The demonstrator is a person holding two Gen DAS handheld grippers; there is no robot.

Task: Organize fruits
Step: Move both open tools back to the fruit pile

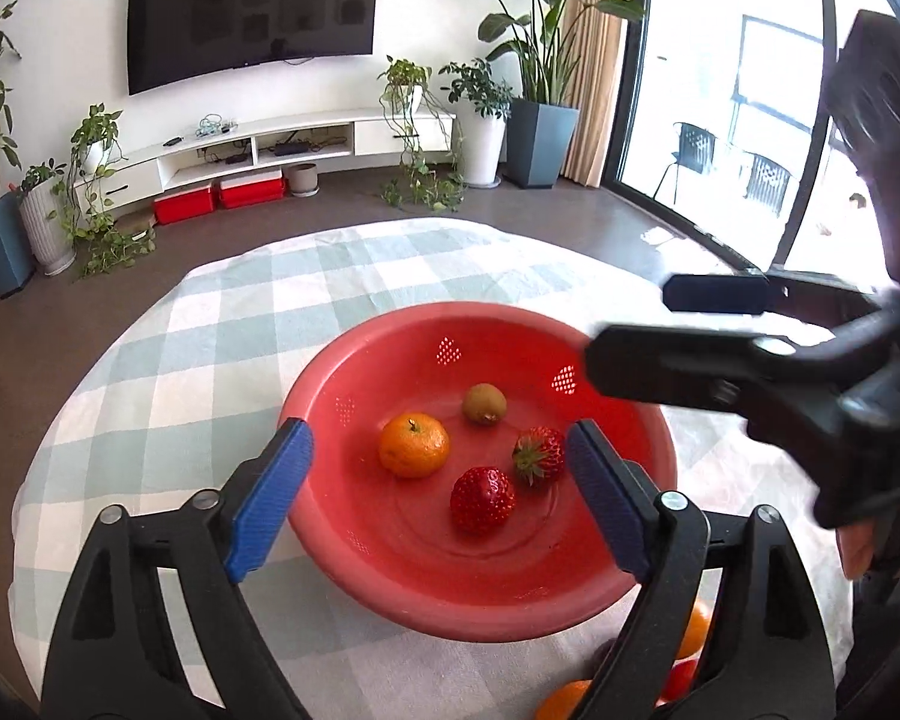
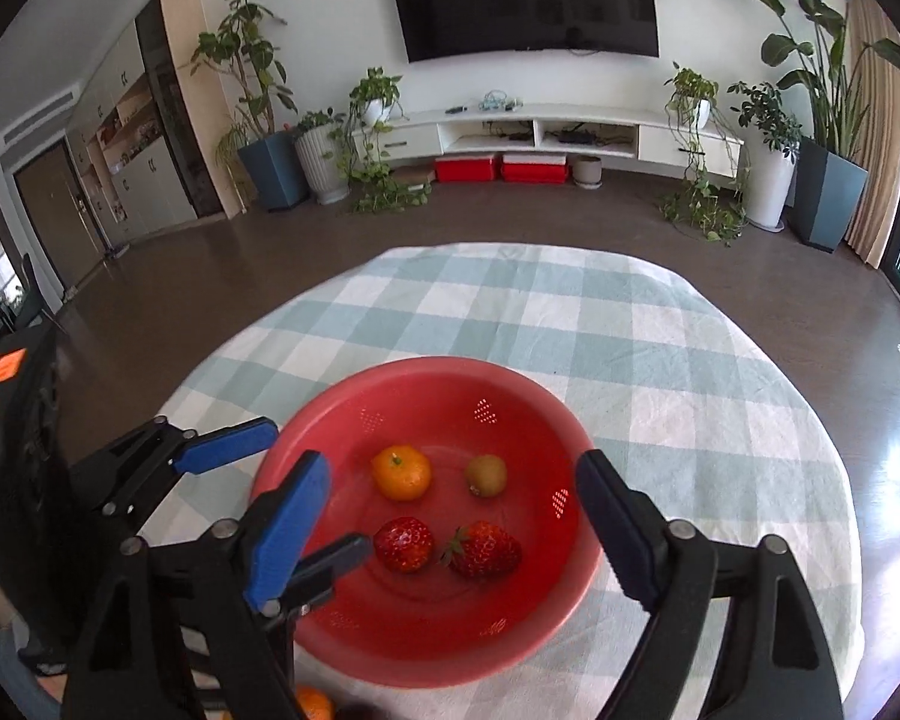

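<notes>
A red colander bowl [image 1: 600,594] [image 2: 342,408] sits on the checked tablecloth. In it lie a tangerine [image 1: 414,444] [image 2: 401,472], a kiwi [image 1: 484,403] [image 2: 486,474] and two strawberries [image 1: 483,500] [image 1: 538,454] [image 2: 403,543] [image 2: 485,548]. My left gripper [image 1: 438,486] [image 2: 282,486] hovers above the bowl's near side, open with nothing between its blue pads. My right gripper [image 2: 453,528] [image 1: 624,324] is also open and empty, over the bowl's right part.
More oranges and a red fruit [image 1: 687,654] [image 2: 313,703] lie on the cloth [image 1: 222,336] [image 2: 660,360] just in front of the bowl, partly hidden by the gripper bodies. A person's hand [image 1: 858,546] holds the right gripper. Behind the table is bare floor, potted plants and a TV unit.
</notes>
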